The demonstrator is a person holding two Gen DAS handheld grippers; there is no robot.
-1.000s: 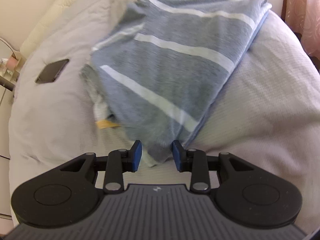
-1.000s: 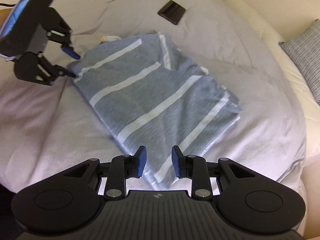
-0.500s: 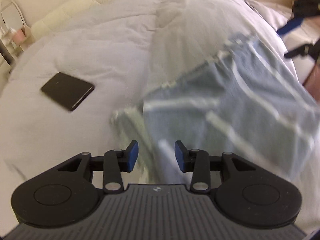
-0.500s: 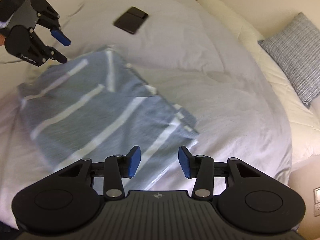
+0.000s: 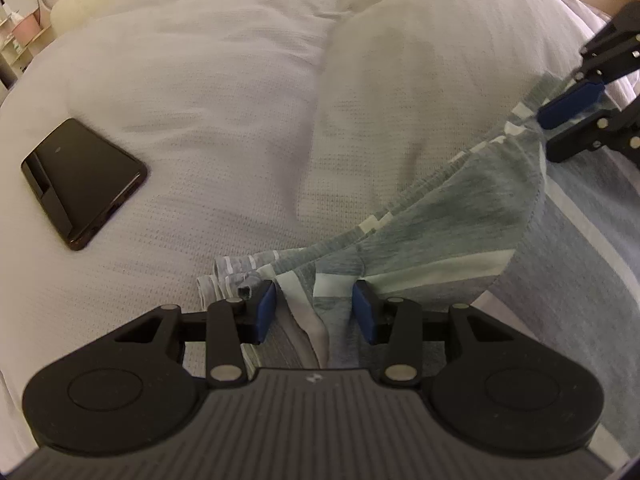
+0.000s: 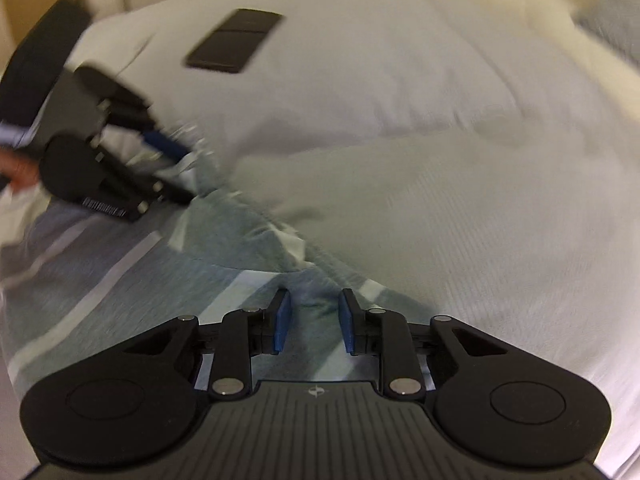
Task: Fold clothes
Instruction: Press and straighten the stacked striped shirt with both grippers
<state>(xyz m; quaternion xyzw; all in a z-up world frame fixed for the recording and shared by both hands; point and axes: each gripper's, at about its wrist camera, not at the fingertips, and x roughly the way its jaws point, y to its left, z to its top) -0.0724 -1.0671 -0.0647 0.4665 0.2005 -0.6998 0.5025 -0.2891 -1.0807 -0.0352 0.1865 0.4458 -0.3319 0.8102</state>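
The striped grey garment [image 5: 460,216] lies on the bed [image 5: 240,120], its lifted edge running from 6 toward 2 o'clock between both grippers; left gripper [image 5: 315,309] and right gripper [image 6: 314,316] straddle bunched cloth, jaws partly spread

A broad stretch of white bedspread [image 5: 240,128] is left bare ahead of the striped garment [image 5: 460,216], its only obstacle a black phone [image 5: 82,182] lying well apart from the cloth. Passage along the garment's raised edge is blocked by the right gripper [image 5: 560,120].
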